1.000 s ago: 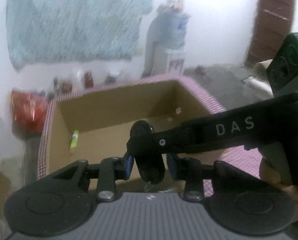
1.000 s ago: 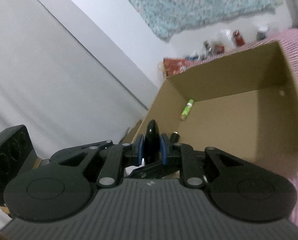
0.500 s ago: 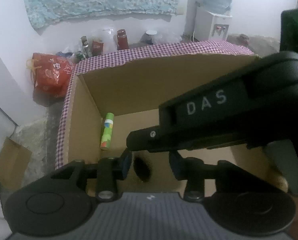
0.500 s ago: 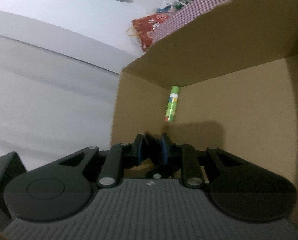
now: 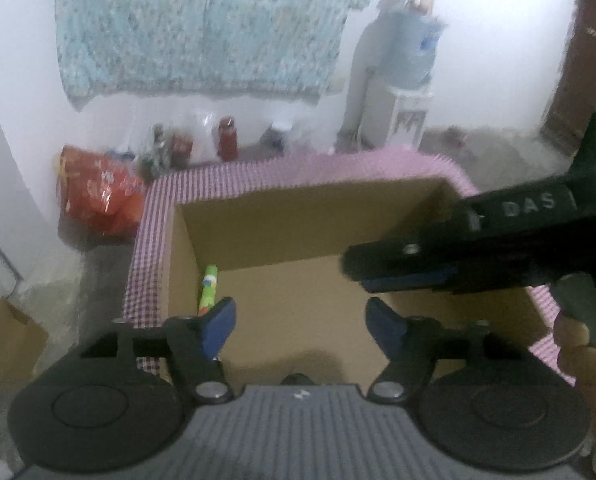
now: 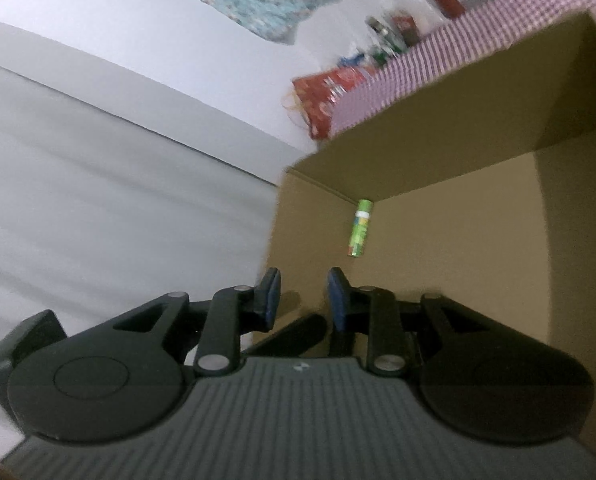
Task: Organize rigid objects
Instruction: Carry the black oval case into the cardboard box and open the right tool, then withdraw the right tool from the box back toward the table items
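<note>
Both the left gripper (image 5: 299,320) and right gripper (image 6: 303,296) hung over the box (image 5: 298,208) with jaws spread and empty. A green tube (image 6: 359,233) lay by the box wall; a dark item below was possibly just dropped. Next meant fetching another object.

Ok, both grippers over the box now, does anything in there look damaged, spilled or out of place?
Nothing stands out. The cardboard box looks intact, and the green tube lies flat on its floor along the left wall. Both the left gripper and right gripper are open and hold nothing.
</note>
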A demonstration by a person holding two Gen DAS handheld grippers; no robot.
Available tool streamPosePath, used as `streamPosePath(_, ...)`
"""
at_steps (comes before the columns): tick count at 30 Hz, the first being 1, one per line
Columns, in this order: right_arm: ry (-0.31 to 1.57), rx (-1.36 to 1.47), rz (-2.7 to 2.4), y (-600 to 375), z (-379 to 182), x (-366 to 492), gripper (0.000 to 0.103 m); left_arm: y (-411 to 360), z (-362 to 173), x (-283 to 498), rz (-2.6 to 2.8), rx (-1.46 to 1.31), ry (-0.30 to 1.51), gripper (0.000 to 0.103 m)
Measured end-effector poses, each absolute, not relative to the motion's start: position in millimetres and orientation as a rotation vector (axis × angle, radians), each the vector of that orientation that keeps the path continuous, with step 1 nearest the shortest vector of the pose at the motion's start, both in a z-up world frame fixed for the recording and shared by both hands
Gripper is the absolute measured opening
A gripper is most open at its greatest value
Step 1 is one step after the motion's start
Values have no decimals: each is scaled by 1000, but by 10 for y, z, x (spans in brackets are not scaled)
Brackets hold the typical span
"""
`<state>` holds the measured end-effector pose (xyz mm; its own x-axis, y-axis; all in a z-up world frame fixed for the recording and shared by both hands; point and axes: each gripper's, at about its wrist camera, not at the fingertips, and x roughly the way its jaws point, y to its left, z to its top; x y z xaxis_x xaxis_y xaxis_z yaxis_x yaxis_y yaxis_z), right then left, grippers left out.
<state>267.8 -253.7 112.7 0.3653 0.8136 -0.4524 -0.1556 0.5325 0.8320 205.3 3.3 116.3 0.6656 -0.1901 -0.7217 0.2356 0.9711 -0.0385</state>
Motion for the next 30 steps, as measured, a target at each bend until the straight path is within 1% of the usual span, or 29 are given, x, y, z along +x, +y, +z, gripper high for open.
streamPosePath(2,956,781,734,-2671,1248,2503,28,58,1267,1880,-266,53,765,87)
streamPosePath(6,848,734,764,-2949,1482,2012,33,148,1351,1465,-326,37,703,92)
streamPosePath(8,793,681,767,-3069,1574,1695,38,174,1333,1244,-364,26,686,95)
streamPosePath(10,741,617,748,-3184,1635,1353,53,205,1254,1029,-395,6,680,98)
streamPosePath(11,717,582,735,-3223,1641,1189,56,218,1203,923,-406,-7,678,99)
streamPosePath(12,694,538,711,-3253,1638,1008,62,240,1131,825,-414,-26,678,99)
streamPosePath(13,679,498,687,-3281,1620,850,73,270,1049,740,-417,-45,684,102)
streamPosePath(15,652,411,622,-3284,1568,561,86,281,867,602,-412,-73,715,103)
streamPosePath(16,649,373,593,-3266,1518,450,88,292,776,552,-412,-88,731,103)
streamPosePath(17,653,334,563,-3229,1465,368,88,307,687,518,-410,-104,749,103)
streamPosePath(18,664,286,529,-3201,1405,279,92,313,599,482,-408,-120,766,103)
streamPosePath(19,674,246,499,-3172,1356,227,99,329,524,440,-407,-136,778,103)
streamPosePath(20,679,204,467,-3112,1298,182,101,343,463,409,-404,-149,786,103)
streamPosePath(25,674,-25,333,-2912,1204,38,102,446,278,343,-364,-187,815,103)
streamPosePath(30,619,-106,274,-2738,1193,12,102,573,189,358,-389,-263,830,103)
